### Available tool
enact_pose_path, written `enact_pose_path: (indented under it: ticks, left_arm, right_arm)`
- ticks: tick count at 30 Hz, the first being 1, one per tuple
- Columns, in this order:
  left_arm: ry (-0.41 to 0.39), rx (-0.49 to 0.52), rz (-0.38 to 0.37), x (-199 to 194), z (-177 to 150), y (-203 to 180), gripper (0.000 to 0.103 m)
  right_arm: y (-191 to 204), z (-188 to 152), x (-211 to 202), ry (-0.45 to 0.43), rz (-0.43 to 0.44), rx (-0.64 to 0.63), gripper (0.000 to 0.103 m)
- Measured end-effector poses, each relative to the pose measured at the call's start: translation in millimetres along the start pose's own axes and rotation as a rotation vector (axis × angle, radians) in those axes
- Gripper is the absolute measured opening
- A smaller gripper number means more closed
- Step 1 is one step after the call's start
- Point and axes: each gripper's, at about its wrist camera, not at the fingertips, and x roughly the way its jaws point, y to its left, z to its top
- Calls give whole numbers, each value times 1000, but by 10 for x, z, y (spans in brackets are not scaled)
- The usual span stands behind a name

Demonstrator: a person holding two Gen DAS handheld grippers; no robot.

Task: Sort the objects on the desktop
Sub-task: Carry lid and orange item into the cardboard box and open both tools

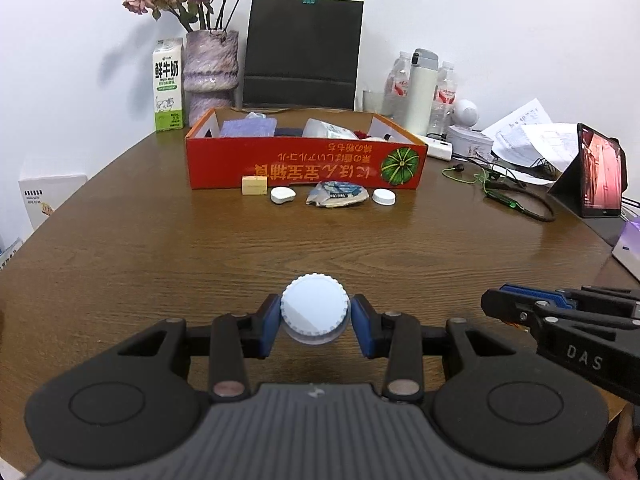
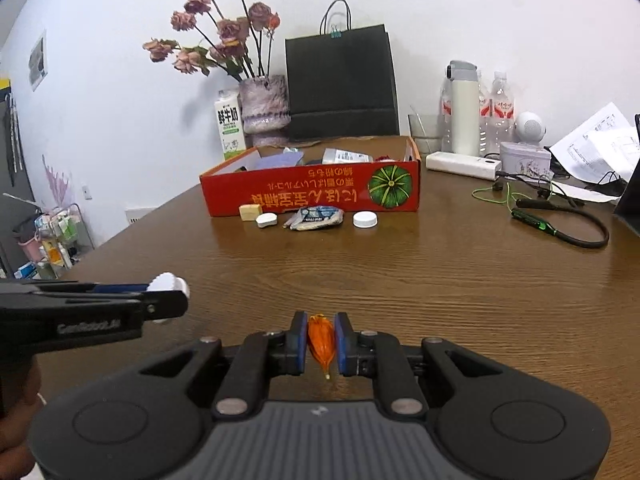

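My left gripper [image 1: 314,316] is shut on a white ribbed jar lid [image 1: 312,306] and holds it above the wooden table [image 1: 160,248]; the lid also shows in the right wrist view [image 2: 170,283]. My right gripper [image 2: 321,340] is shut on an orange wrapped candy [image 2: 320,340]. A red cardboard box [image 1: 304,168] with several items inside stands at the far middle. In front of it lie a yellow block [image 1: 254,185], a white small case [image 1: 282,195], a crumpled packet [image 1: 338,195] and a white cap [image 1: 383,197].
Behind the box stand a milk carton [image 1: 169,84], a vase of dried flowers [image 1: 210,68] and a black paper bag [image 1: 302,52]. At the right are bottles [image 1: 420,88], a white power strip [image 1: 438,148], papers [image 1: 528,132], green earphones [image 1: 504,196] and a tablet [image 1: 600,176].
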Motion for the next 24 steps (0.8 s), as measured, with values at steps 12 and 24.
enact_pose_path:
  ticks: [12,24]
  left_arm:
    - [-67,-31,-26,262,943,315,39]
    - [176,-25,22,2037,2345,917,39]
  right_arm:
    - [-157,948,390,-68,125,10,13]
    - [-161,2357,2371,181,212,11,13]
